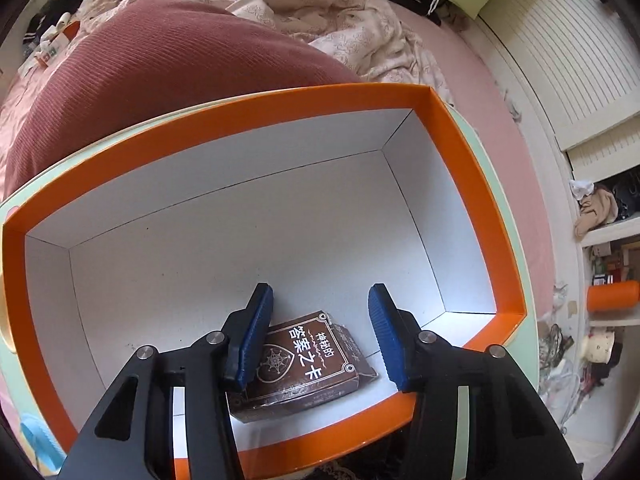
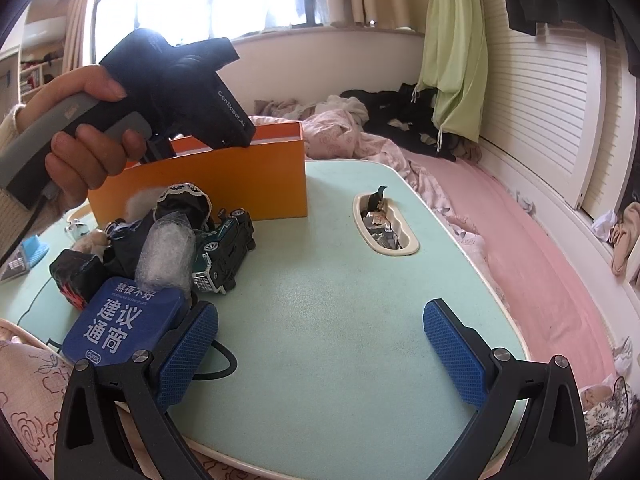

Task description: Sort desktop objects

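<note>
In the left wrist view, my left gripper [image 1: 320, 332] is open above the orange box [image 1: 472, 184] with a white inside. A brown card box [image 1: 308, 364] with Chinese print lies on the box floor between and below the fingers, free of them. In the right wrist view, my right gripper [image 2: 320, 352] is open and empty over the pale green table [image 2: 340, 300]. The orange box [image 2: 224, 180] stands at the back left, with the left gripper body [image 2: 180, 92] reaching into it. A pile lies left of my right gripper: a blue tin [image 2: 124, 320], a dark green toy car [image 2: 226, 248], a bubble-wrap wad [image 2: 164, 252].
A black and red object [image 2: 74, 276] and dark cloth items sit in the pile. A recessed cup slot [image 2: 412, 240] in the table holds wrappers. A pink bed with rumpled bedding [image 2: 500, 220] lies to the right, a red pillow [image 1: 160, 80] beyond the box.
</note>
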The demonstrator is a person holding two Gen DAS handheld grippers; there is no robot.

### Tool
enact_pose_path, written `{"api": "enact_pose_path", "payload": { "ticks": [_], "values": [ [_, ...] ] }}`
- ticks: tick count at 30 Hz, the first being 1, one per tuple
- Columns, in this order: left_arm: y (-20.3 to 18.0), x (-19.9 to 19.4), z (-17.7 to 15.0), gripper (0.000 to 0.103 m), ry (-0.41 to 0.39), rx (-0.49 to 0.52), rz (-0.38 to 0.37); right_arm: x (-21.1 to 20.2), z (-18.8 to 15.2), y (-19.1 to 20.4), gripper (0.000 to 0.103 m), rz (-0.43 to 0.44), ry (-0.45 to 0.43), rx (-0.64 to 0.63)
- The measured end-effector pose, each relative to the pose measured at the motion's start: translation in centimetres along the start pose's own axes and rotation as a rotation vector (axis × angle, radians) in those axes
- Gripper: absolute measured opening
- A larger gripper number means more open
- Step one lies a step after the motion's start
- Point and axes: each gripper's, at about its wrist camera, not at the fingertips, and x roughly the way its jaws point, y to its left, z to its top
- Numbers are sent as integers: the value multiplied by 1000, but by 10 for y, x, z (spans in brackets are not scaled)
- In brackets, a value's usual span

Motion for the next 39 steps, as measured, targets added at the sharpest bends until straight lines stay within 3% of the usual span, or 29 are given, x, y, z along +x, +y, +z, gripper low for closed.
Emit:
{"api": "enact_pose_path", "payload": {
  "ticks": [5, 10, 13, 15, 17, 19, 20, 23, 25, 29, 31, 35, 36, 37, 39],
  "values": [
    [1, -4, -7, 21, 19, -9, -81, 0, 0, 1, 103, 0, -1, 0],
    [1, -8, -19, 19, -31, 18, -74, 1, 1, 0, 103, 0, -3, -2],
    [12, -29, -19, 20, -98, -15, -194, 0, 5, -2, 103, 26, 11, -6],
    [25, -59, -28, 30, -169, -30, -247, -4, 14, -7, 103, 78, 11, 11],
    [38, -95, -45, 62, -277, -35, -284, -14, 40, -13, 103, 116, -36, 27],
    [52, -125, -74, 80, -388, -28, -301, -24, 75, -15, 103, 131, -75, 22],
    [56, -137, -94, 81, -436, -7, -296, -22, 96, -15, 103, 139, -58, 17],
    [60, -145, -147, 81, -510, 84, -228, 4, 156, -4, 98, 259, 85, 14],
    [54, -132, -178, 81, -538, 182, -145, 44, 193, 18, 81, 352, 241, -17],
    [48, -104, -221, 81, -638, 238, 61, 121, 214, 73, 72, 344, 546, -147],
    [54, -92, -232, 81, -630, 252, 50, 148, 211, 95, 71, 290, 640, -199],
    [81, -72, -237, 81, -601, 155, -52, 192, 200, 113, 71, 234, 801, -230],
    [84, -68, -238, 81, -595, 137, -62, 198, 192, 114, 79, 246, 831, -231],
    [84, -63, -239, 81, -590, 127, -60, 205, 188, 111, 80, 270, 855, -209],
    [81, -52, -239, 81, -571, 137, -40, 217, 178, 111, 80, 229, 907, -229]
  ]
}}
